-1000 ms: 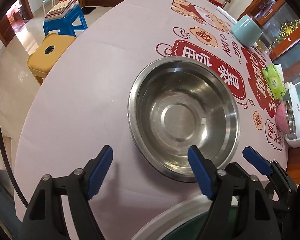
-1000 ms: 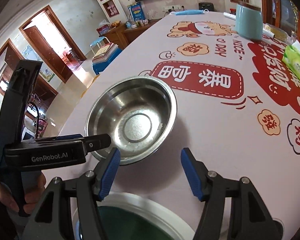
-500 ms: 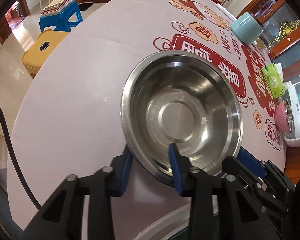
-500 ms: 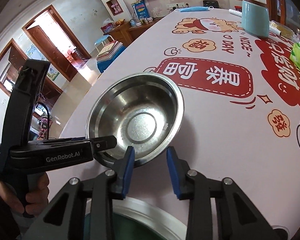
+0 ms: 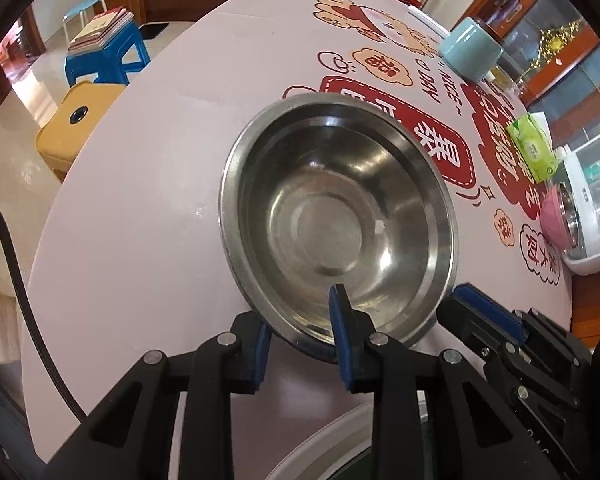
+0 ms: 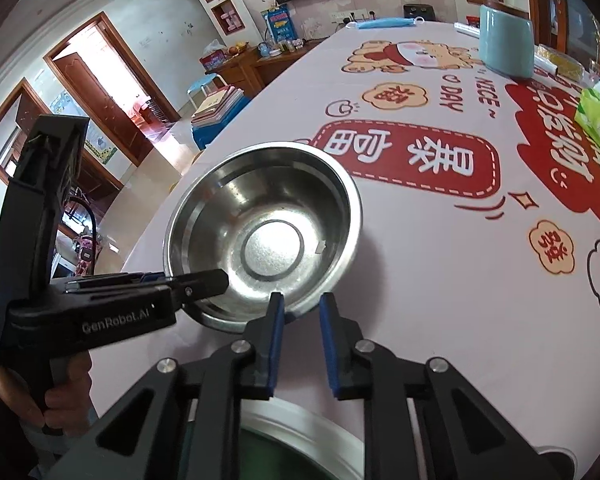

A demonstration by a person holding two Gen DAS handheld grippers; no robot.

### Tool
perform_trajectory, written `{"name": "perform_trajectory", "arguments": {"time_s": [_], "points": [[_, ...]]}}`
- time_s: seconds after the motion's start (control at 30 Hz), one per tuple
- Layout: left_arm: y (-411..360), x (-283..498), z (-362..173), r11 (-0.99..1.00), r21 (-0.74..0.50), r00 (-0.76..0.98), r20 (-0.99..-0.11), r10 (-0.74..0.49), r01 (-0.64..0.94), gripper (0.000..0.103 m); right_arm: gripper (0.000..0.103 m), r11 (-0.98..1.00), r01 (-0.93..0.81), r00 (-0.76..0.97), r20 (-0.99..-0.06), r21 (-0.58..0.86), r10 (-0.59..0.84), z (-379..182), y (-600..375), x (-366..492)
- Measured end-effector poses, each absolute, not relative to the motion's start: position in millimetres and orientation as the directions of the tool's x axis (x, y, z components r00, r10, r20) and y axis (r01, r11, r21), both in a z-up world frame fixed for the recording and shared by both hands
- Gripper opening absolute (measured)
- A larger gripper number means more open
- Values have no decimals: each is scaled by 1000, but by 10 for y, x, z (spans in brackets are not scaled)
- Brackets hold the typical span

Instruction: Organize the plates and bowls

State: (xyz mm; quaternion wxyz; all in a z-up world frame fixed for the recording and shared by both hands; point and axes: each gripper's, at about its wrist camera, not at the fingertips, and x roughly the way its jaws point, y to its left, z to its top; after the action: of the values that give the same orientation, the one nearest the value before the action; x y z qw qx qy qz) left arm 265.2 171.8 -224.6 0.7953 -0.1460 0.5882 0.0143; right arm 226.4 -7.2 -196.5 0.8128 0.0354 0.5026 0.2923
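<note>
Bowl [image 5: 338, 232], a steel one, fills the middle of the left wrist frame and sits on the pink printed tablecloth [image 5: 148, 208]; in the right wrist frame the same bowl [image 6: 264, 232] lies just left of centre. The left gripper [image 5: 300, 338] clamps its near rim at the lower middle of the frame: one blue pad is inside the bowl against the wall, the other outside below the rim, so the jaws are closed on the rim. From the right wrist frame that same left gripper [image 6: 204, 282] enters from the left edge, its tip over the bowl's near-left rim, with the person's hand [image 6: 60, 396] on its handle at lower left.

The right gripper [image 6: 300, 312] sits at the lower middle of its own frame, jaws narrowed around the bowl's near rim; the left pad is at the rim's edge, but whether both pads press the metal I cannot tell. In the left wrist frame the right gripper [image 5: 470, 300] shows at lower right, touching the bowl's near-right rim.

A white-rimmed plate [image 6: 300, 420] with a dark green centre lies at the bottom edge of both frames, just beneath the grippers [image 5: 324, 436].

Farther off, a pale blue cup [image 5: 470, 50] stands at upper right, a green tissue pack [image 5: 534, 148] at the right, and a pink bowl [image 5: 556, 216] sits against a white appliance [image 5: 592, 208] at the right edge.
</note>
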Motion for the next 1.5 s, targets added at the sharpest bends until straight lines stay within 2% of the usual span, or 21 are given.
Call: {"name": "perform_trajectory", "arguments": {"time_s": [0.17,0.6,0.7,0.87,0.93,1.3,1.37,1.5], "points": [[1579,2647,-2271,968,-207,287,-945,-160,-140,25,13,808,-473,289,-805,351,518,-1987,91,2240],[1613,2640,-2342,970,-189,269,-952,-143,-153,25,14,847,-437,370,-797,304,477,-1920,-29,2250],[1609,2642,-2342,970,-189,269,-953,-143,-155,25,22,865,-420,405,-796,274,449,-1893,-75,2254],[1603,2646,-2349,971,-187,267,-953,-141,-152,25,44,882,-396,442,-789,255,426,-1870,-155,2272],[1602,2645,-2352,971,-186,267,-953,-140,-153,25,50,894,-376,444,-799,245,406,-1891,-180,2292],[1597,2646,-2357,971,-186,267,-953,-142,-151,25,48,903,-288,358,-839,318,409,-2100,-301,2393],[1593,2649,-2360,971,-186,266,-953,-142,-150,25,35,895,-284,336,-839,343,428,-2131,-304,2395],[1576,2657,-2367,972,-187,263,-954,-144,-146,25,23,880,-283,312,-831,380,460,-2162,-299,2388]]}}
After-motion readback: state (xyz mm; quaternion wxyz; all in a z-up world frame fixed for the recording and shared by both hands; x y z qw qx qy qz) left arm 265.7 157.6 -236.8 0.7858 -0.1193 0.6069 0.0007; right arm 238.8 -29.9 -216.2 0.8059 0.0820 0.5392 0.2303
